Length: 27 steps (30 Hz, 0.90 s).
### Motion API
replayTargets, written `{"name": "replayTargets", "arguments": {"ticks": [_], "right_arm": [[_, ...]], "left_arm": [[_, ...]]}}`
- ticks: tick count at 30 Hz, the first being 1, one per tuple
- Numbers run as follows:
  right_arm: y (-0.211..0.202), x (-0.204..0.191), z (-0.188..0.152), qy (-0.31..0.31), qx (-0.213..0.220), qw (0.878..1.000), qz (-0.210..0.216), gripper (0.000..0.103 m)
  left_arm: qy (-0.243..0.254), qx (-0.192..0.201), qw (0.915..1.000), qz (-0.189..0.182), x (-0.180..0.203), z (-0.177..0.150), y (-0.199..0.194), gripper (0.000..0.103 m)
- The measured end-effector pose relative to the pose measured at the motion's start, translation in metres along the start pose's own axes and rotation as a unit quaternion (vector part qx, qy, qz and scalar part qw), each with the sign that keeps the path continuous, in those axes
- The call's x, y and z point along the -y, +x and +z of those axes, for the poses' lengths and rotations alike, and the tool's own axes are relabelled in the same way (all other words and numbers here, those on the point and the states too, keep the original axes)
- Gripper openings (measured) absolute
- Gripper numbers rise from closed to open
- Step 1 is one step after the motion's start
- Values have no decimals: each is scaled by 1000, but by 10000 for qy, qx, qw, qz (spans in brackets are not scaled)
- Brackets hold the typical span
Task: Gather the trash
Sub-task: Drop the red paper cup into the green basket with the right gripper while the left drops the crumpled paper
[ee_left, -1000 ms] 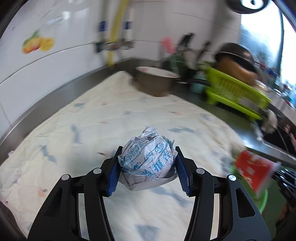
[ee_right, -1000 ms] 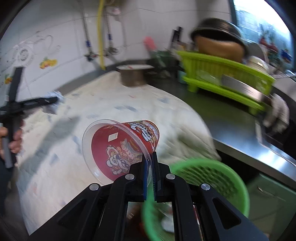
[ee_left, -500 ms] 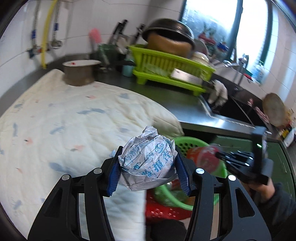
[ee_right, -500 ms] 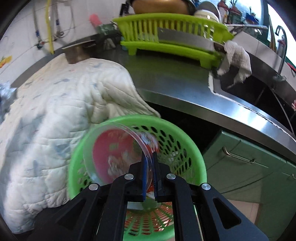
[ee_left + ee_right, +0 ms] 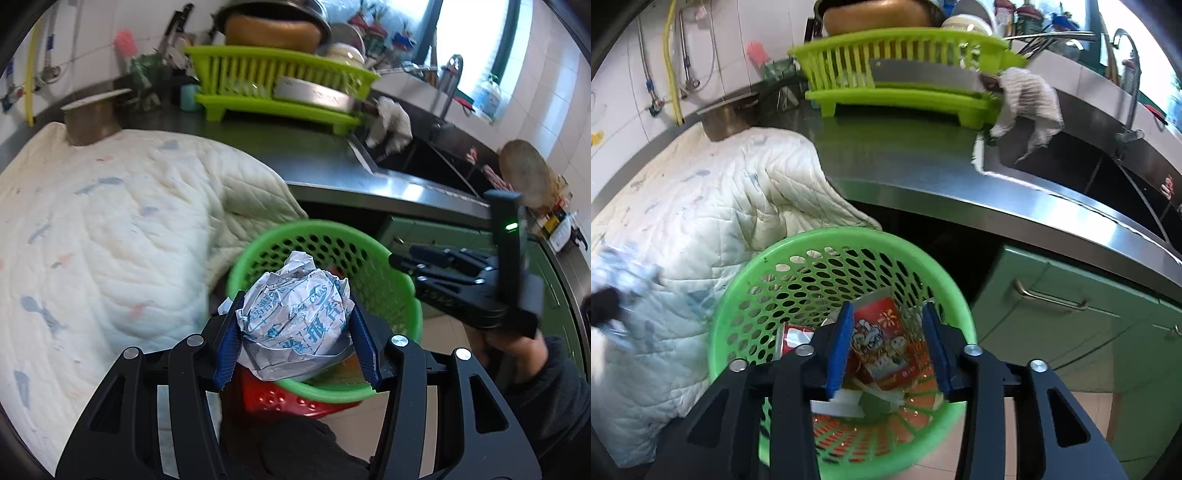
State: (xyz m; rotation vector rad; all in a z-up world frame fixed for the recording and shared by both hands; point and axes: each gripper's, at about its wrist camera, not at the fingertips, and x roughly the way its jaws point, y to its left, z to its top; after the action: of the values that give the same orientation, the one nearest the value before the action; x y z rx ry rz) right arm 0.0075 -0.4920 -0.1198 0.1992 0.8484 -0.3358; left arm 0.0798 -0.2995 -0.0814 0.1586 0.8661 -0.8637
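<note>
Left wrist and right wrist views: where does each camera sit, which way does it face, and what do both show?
Left wrist: on the left gripper, shut on a crumpled paper ball, facing the green basket; the right gripper and its hand show at right.
Right wrist: on the open right gripper, looking down into the basket at a red cup.
Shared: basket, white quilt, lime dish rack, sink.

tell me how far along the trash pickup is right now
Done: the red noodle cup lies in the green basket with other scraps, and the right gripper is open above it. In hand: the left gripper clamps a crumpled paper ball over the basket. Left: dropping that ball in.
</note>
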Motion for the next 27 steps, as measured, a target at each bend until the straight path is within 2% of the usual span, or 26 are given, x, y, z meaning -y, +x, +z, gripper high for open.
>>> {"name": "replayTargets", "arguments": {"ticks": [3, 6, 11, 13, 16, 22, 27], "right_arm": [[-23, 8, -6, 11, 173, 9998, -47, 50], [-45, 15, -14, 12, 341, 9994, -110, 59], [-75, 29, -25, 186, 545, 9983, -101, 64], [-83, 32, -30, 210, 600, 9979, -99, 64], [-92, 35, -36, 247, 674, 9974, -116, 65], [-104, 36, -42, 408, 783, 9961, 8, 68], [-113, 23, -44, 326, 886, 9955, 117, 72]], "left_arm": [[6, -182, 9998, -100, 10, -3, 16, 53], [-22, -350, 9992, -180, 18, -6, 31, 54], [-70, -578, 9977, -344, 31, -9, 52, 59], [-71, -627, 9973, -386, 36, -10, 56, 66], [-145, -667, 9967, -428, 38, -11, 59, 72], [-240, -579, 9969, -477, 35, -11, 47, 76], [-336, -269, 9986, -296, 22, -4, 19, 82]]}}
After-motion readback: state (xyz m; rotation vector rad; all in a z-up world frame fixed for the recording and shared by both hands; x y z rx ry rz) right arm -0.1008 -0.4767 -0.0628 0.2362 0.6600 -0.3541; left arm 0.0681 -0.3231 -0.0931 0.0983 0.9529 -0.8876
